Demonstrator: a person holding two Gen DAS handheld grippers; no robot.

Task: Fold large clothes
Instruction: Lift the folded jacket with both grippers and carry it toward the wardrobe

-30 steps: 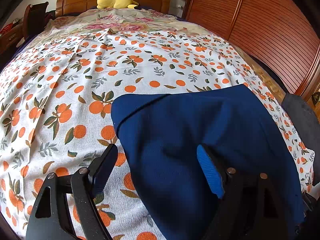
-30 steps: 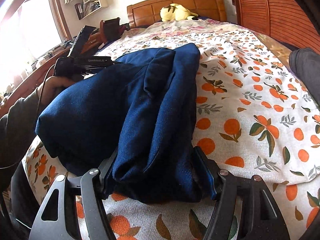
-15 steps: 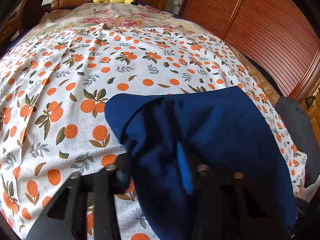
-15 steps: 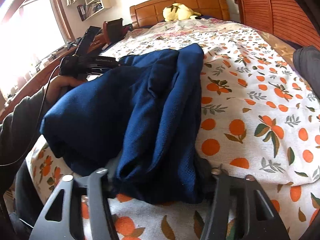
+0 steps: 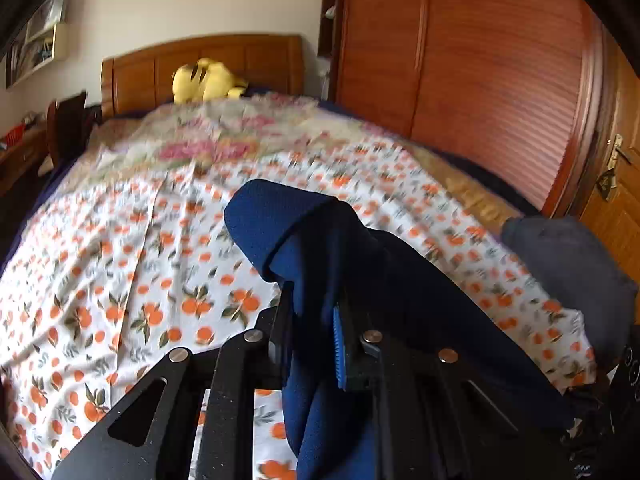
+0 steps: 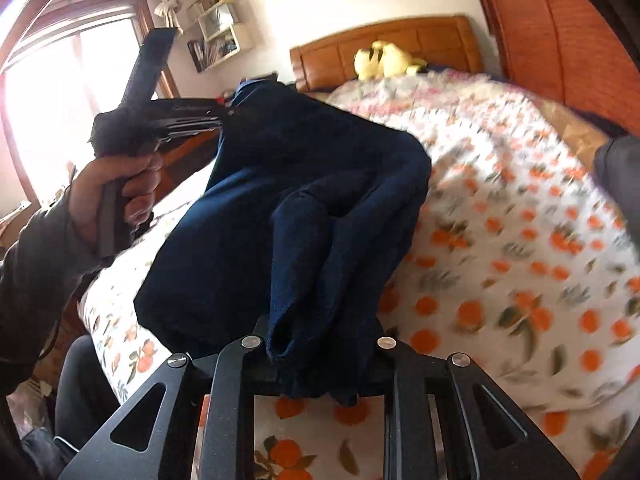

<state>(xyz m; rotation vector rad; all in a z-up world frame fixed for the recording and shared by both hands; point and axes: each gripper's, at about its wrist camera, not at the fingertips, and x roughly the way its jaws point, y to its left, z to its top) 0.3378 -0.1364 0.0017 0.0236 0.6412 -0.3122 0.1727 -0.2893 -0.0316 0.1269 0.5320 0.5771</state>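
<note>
A large navy blue garment [image 5: 280, 220] is bunched and lifted off the orange-print bedsheet [image 5: 120, 280]. My left gripper [image 5: 314, 308] has a folded corner of it between its jaws, which are closing with the pads pressing the cloth. In the right wrist view the garment [image 6: 280, 160] hangs between both grippers. My right gripper [image 6: 320, 344] is closing on a thick bundle of its edge, low and near the bed's front. The left gripper [image 6: 226, 114], held in a person's hand [image 6: 120, 188], holds the far corner higher up.
A yellow plush toy [image 5: 204, 80] lies by the wooden headboard [image 5: 248, 60]. A wooden wardrobe [image 5: 480, 60] lines the right side. A dark grey garment [image 5: 560, 252] sits on the bed's right edge. A bright window [image 6: 48, 100] and wall shelves [image 6: 220, 36] are on the left.
Both grippers went from open around the blue cloth to closed on it. The left one rose sharply, pulling its corner up off the sheet; the right one rose a little.
</note>
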